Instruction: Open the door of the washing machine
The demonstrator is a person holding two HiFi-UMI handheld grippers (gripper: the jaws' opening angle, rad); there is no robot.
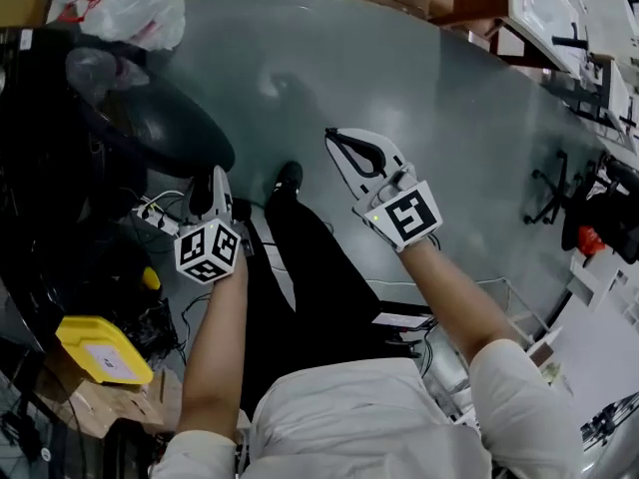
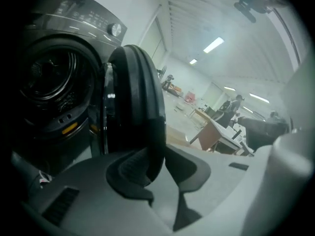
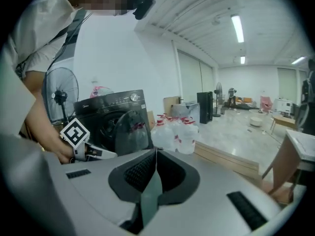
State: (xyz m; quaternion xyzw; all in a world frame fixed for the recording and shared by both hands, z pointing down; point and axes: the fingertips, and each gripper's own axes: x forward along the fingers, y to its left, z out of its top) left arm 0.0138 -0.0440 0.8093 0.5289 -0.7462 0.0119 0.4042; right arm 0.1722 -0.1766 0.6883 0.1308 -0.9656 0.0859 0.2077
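— Where was the washing machine?

— The washing machine [image 2: 54, 77] filled my 9 o'clock. Its door [image 2: 140, 97] already stood swung out, edge-on to me at 12 o'clock, so I judged the job nearly done.

— And your tools?

— My left tool [image 2: 160, 171] had its jaws apart with the door's rim standing between them, and I saw no pad pressing on it. My right tool [image 3: 155, 154] was closed on nothing, off at 3 o'clock, well apart from the door.

— What could have gone wrong?

— Drawing the left tool back crooked could have hooked the rim and dragged the door toward shut. A smaller worry: the loose cables [image 1: 160, 213] at 9 o'clock of my shoe [image 1: 288, 178] might have snagged a step.
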